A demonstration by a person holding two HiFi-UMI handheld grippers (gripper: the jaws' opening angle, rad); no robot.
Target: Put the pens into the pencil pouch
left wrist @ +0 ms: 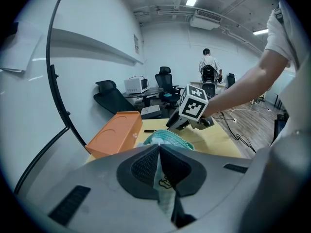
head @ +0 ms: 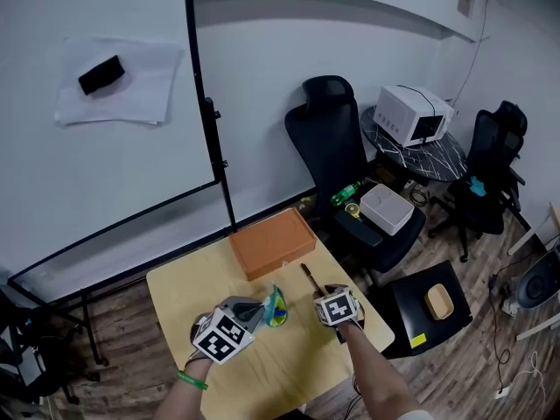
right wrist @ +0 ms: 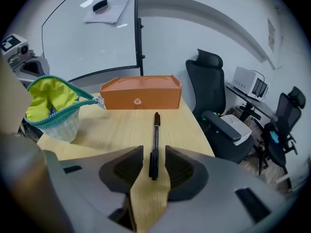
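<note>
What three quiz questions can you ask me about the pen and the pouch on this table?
1. True or false: the pen is already inside the pouch.
2. Pick one: what is the left gripper pinching? A) the pouch's edge B) the pen C) nothing
3. Fill the gap: the right gripper has its jaws ____, with the pen lying between them on the table.

Key: 1 false, the pen lies on the table. 2 A. 3 open.
</note>
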